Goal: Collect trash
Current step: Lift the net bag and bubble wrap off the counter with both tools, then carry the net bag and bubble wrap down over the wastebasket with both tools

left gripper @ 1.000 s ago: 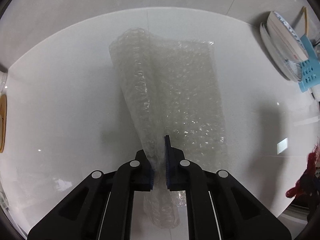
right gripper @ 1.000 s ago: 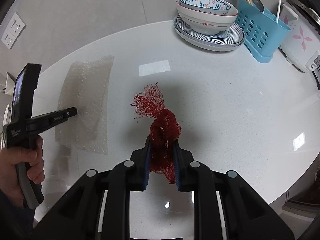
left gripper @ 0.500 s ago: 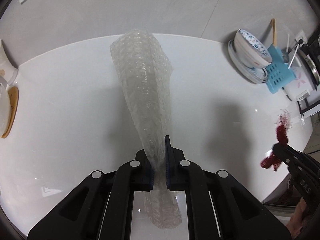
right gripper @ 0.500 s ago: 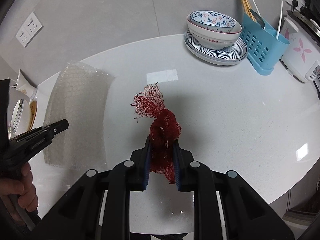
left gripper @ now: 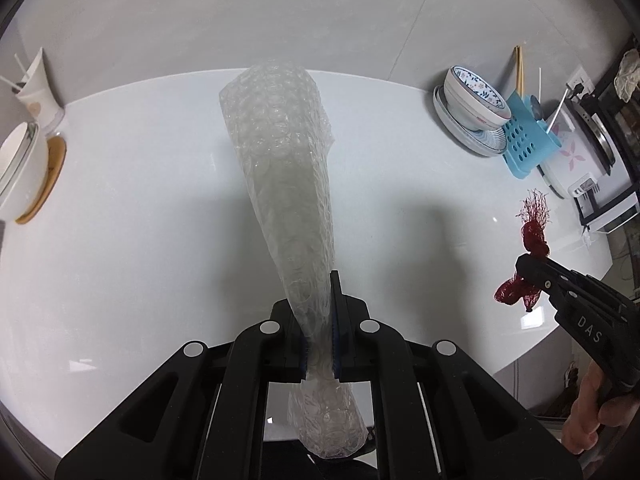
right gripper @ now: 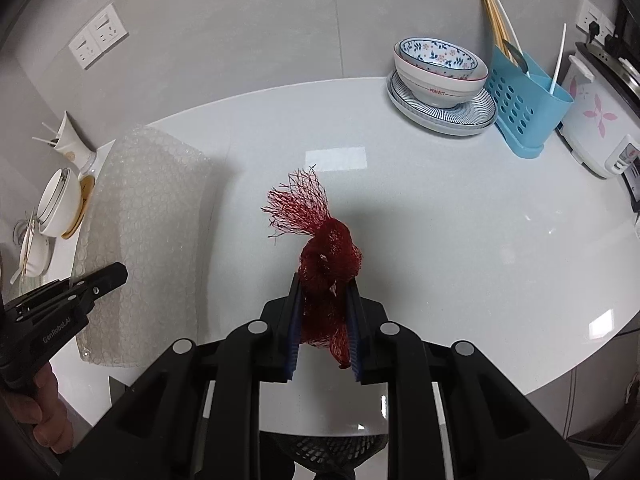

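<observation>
The white tabletop spreads wide, with stacked bowls on a striped plate and a blue utensil caddy at its far right, and white bowls at the far left. A sheet of bubble wrap hangs lifted above the tabletop, pinched in the left hand-held gripper, whose jaws are squeezed narrow on it. To its right, the right hand-held gripper clamps a bunched red mesh net, also clear of the tabletop.
</observation>
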Demonstrator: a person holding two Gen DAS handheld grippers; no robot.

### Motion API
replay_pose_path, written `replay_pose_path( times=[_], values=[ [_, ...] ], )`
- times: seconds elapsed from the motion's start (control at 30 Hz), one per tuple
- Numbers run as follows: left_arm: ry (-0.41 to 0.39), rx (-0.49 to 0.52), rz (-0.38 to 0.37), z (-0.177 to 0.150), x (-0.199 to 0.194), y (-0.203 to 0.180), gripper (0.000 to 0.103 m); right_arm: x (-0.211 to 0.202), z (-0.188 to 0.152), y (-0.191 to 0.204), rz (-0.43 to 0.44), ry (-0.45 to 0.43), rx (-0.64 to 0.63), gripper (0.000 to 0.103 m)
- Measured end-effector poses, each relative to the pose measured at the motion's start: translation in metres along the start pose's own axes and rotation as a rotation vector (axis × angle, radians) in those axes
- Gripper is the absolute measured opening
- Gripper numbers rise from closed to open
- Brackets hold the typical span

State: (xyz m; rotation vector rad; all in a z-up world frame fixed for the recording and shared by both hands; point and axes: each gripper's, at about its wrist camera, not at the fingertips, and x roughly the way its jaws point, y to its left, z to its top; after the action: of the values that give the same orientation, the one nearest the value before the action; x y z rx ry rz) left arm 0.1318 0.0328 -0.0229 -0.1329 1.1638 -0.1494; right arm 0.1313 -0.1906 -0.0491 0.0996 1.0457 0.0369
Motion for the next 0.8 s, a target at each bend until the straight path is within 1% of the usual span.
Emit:
replay_pose_path(
  times=[0.3, 0.43, 0.5, 0.63, 0.8],
  values=[
    [-0.007, -0.019, 0.016, -0.046, -0.029, -0.001, 0.007, -0.027, -0.029, 0.003, 0.000, -0.029, -0.033, 0.018],
    [-0.017, -0.020, 0.009, -0.067, -0.043, -0.007, 0.007, -0.036, -0.044, 0.002, 0.006, -0.035, -0.053, 0.018],
    [-0.021, -0.017, 0.006, -0.081, -0.050, -0.012, 0.007, -0.039, -0.053, -0.002, -0.004, -0.033, -0.065, 0.018],
    [-0.013, -0.016, -0.001, -0.102, -0.054, -0.023, 0.007, -0.044, -0.070, -0.010, -0.007, -0.025, -0.064, 0.018],
    [-0.002, 0.005, 0.030, -0.129, -0.054, -0.033, 0.007, -0.051, -0.092, -0.019, -0.015, -0.023, -0.074, 0.018]
  ],
)
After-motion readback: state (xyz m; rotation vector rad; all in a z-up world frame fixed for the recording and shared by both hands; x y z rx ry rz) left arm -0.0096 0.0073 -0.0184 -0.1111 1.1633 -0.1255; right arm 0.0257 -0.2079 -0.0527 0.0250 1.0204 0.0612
